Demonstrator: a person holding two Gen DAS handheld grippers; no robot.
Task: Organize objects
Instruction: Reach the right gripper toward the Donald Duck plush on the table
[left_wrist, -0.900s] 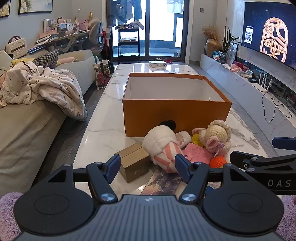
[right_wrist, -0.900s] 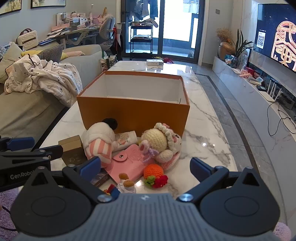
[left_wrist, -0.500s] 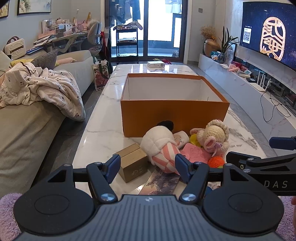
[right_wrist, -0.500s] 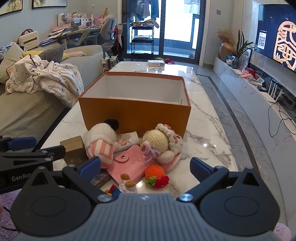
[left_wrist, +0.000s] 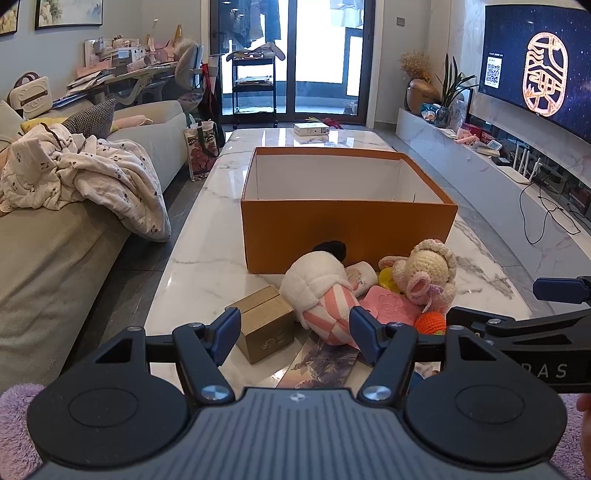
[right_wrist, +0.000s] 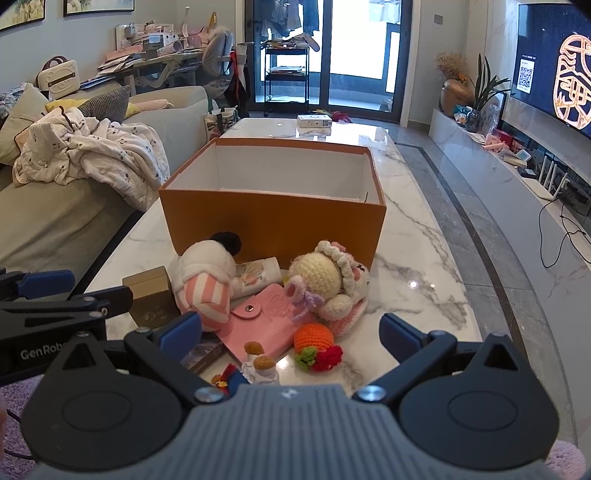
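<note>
Open-topped orange cardboard box (right_wrist: 273, 218) sits mid-way along the white marble coffee table (right_wrist: 417, 258), white inside, nothing visible in it: evidently the bin for sorting, so task looks not yet started. All loose items lie in a heap just in front of box's near wall: white-and-pink striped plush toy (right_wrist: 205, 284) w/ black tuft touching that wall, cream crochet doll (right_wrist: 328, 280) beside it, flat pink snap wallet (right_wrist: 264, 325) under both, orange crochet carrot (right_wrist: 314, 336) at the near edge, small brown carton (left_wrist: 264, 323) to the left. Left gripper (left_wrist: 295, 334) jaws spread wide, nothing between, hovering short of the carton and plush. Right gripper (right_wrist: 290, 334) fully spread, empty, over wallet/carrot. Both angled down, approx. ready for first pick.
</note>
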